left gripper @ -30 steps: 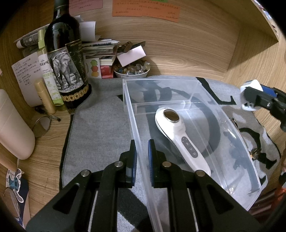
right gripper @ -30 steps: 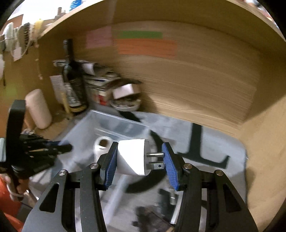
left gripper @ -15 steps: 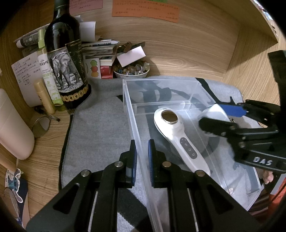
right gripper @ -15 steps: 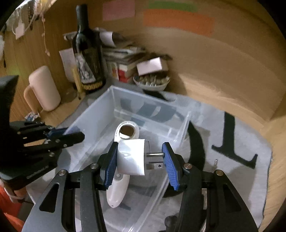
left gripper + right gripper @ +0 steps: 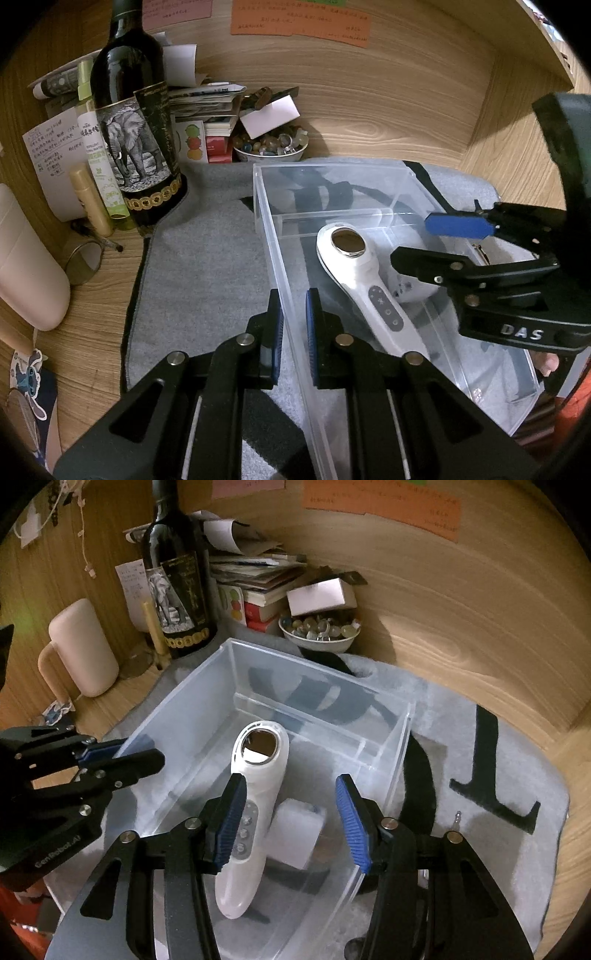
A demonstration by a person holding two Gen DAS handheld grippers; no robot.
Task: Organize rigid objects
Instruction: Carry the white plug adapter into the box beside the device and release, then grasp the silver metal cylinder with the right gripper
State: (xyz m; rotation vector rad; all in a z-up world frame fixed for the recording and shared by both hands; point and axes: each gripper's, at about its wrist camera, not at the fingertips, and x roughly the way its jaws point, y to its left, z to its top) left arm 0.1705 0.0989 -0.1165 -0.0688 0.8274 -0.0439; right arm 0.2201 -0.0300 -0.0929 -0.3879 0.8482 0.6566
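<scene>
White plug adapter (image 5: 295, 832) lying free below spread right gripper (image 5: 290, 819), beside white handheld device (image 5: 255, 805) in clear plastic bin (image 5: 400, 746); left gripper (image 5: 294, 330) clamped on bin wall.

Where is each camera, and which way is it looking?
Left wrist: rides the left gripper, which pinches the clear bin's wall; faces the wine bottle.
Right wrist: rides the open right gripper, looking down into the bin at the white plug.
Both see the white handheld device and each other's gripper.
</scene>
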